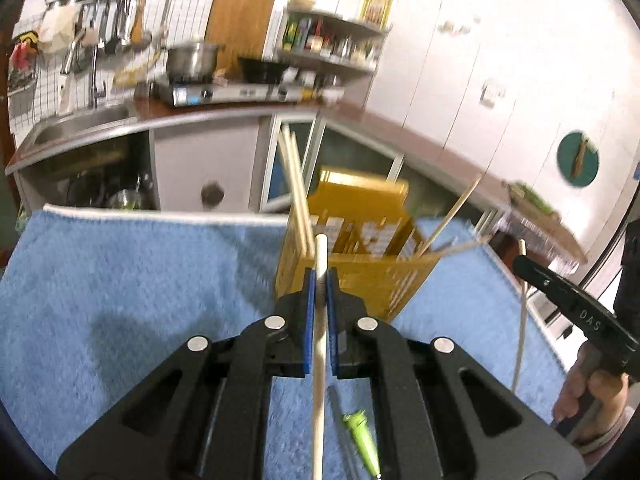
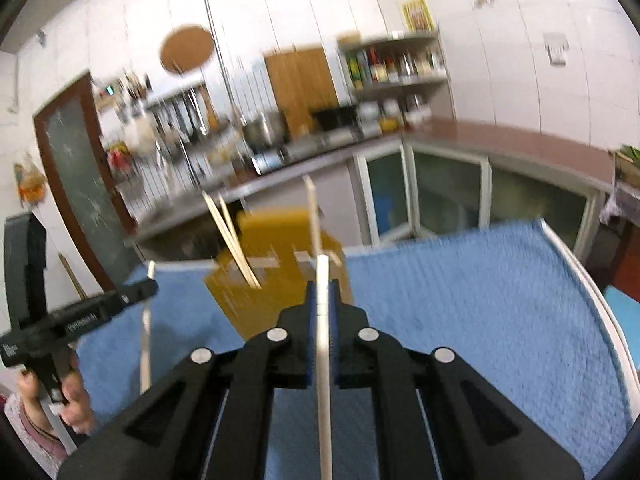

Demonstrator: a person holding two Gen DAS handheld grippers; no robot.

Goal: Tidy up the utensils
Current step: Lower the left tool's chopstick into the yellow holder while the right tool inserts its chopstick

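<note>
A yellow slotted utensil basket (image 1: 360, 248) stands on the blue towel (image 1: 140, 280) with several pale chopsticks (image 1: 294, 184) leaning in it. My left gripper (image 1: 320, 280) is shut on a pale chopstick (image 1: 319, 360), held just in front of the basket. My right gripper (image 2: 323, 300) is shut on another pale chopstick (image 2: 323, 360), also close before the basket (image 2: 280, 240). The right gripper with its chopstick also shows at the right edge of the left wrist view (image 1: 522, 254); the left gripper shows at the left of the right wrist view (image 2: 150, 280).
A green-handled utensil (image 1: 362, 436) lies on the towel under my left gripper. Behind the table runs a kitchen counter (image 1: 240, 114) with a sink (image 1: 80, 124), a stove and pot (image 1: 194, 58), and a spice shelf (image 1: 332, 44). The towel's white edge (image 2: 592, 292) is at right.
</note>
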